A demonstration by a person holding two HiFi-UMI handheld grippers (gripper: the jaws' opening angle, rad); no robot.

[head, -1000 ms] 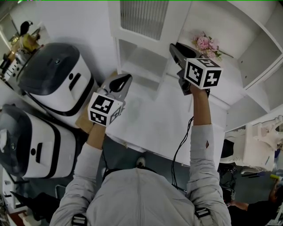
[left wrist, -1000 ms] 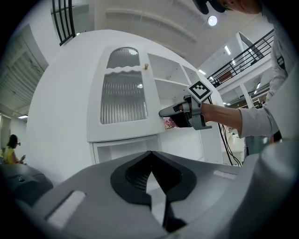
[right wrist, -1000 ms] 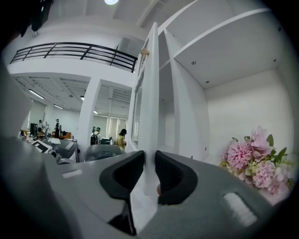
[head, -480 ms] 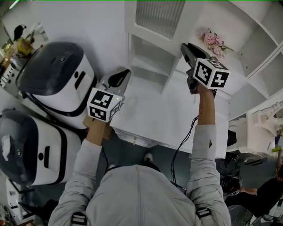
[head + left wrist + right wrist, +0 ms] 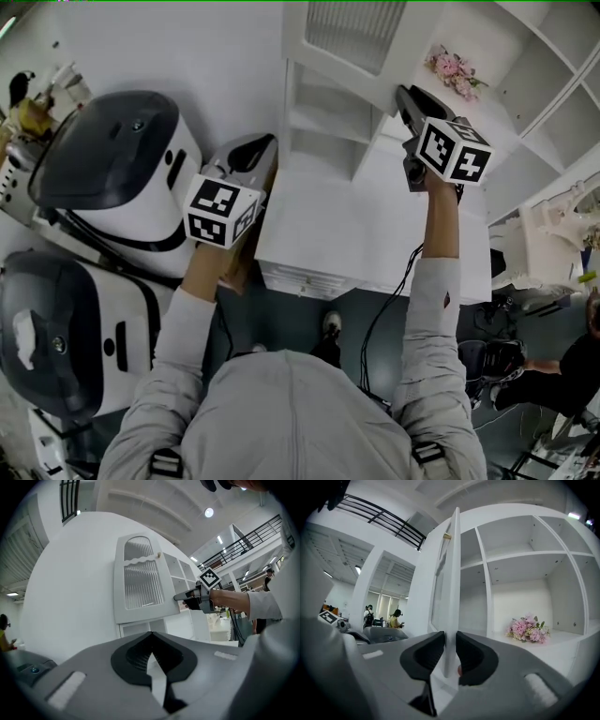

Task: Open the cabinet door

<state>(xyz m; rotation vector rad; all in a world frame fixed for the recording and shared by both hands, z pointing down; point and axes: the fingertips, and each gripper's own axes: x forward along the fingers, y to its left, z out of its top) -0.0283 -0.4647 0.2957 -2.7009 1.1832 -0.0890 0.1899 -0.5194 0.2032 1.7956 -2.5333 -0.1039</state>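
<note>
The white cabinet door (image 5: 354,34) with ribbed glass stands swung out from the shelf unit. My right gripper (image 5: 403,94) is shut on its free edge. In the right gripper view the door's edge (image 5: 453,573) runs straight up between the two pads, with a small brass knob (image 5: 447,536) higher up. My left gripper (image 5: 260,150) hangs level to the left of the door, shut on nothing; its tips meet in the left gripper view (image 5: 151,633). That view also shows the door's front (image 5: 140,585) and the right gripper (image 5: 182,596) at its right edge.
Pink flowers (image 5: 454,71) lie on the open shelf behind the door. The cabinet's white lower top (image 5: 375,244) is below my arms. Two large white-and-dark machines (image 5: 117,173) (image 5: 66,337) stand at the left. People (image 5: 396,618) are far off.
The right gripper has carried the door's edge along and the door has swung further out. The left gripper has moved across with it, still shut and holding nothing.
</note>
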